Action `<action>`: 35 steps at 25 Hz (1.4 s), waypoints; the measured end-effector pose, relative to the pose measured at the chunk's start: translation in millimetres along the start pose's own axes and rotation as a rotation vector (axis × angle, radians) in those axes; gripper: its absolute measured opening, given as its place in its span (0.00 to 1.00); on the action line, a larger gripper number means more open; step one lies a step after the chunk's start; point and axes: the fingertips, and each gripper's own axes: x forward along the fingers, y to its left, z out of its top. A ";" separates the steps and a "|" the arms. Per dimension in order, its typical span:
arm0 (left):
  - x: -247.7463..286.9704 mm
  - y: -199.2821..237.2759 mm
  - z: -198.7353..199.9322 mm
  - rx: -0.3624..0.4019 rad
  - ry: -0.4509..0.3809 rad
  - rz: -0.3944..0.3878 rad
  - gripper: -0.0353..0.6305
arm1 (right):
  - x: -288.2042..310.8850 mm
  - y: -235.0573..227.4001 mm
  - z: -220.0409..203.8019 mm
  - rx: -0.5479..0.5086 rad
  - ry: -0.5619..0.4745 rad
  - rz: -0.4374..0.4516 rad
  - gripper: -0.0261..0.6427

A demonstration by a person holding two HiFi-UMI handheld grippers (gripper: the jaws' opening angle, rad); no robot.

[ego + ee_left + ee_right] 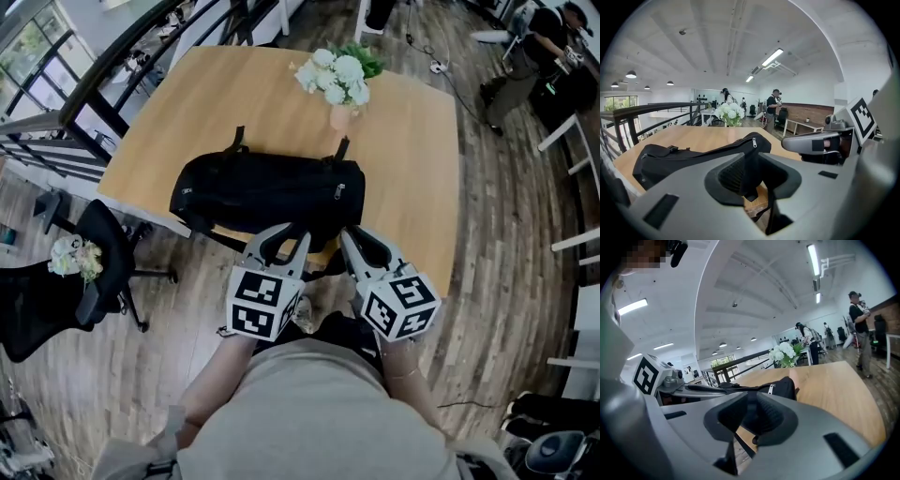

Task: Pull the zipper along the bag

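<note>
Item: bag (267, 192), black, soft, barrel-shaped.
Place: lengthwise on the near edge of the counter (412, 159), its near side bulging over that edge; flowers (336, 75) stand behind it, apart.
Zipper line: the zipper (713, 149) follows the top ridge (black on black, so open or shut is not readable).
Pull: silver pull (337, 192) near the bag's right end, lying free, with neither gripper on it.
Strap: a strap (323, 267) hangs below the counter edge.
Left gripper (284, 236): jaws clamped on black bag fabric at the near side.
Right gripper (364, 242): jaws nearly together with a black strip of the bag between the pads; they appear to pinch it.
Step, as judged: securing the bag before the pull is taken.
Method: keep the left as an anchor, holding the fabric taut close to the zipper. Bring the right up to the pull, pinch the tab flat, then draw it level along the ridge rather than upward.
Caution: soft cloth bunches ahead of a slider, and the overhang could let the bag slip off.
</note>
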 end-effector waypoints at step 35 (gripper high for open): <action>93.1 -8.2 11.8 -0.157 0.025 -0.011 0.20 | 58.9 -84.9 16.2 0.058 0.164 0.096 0.25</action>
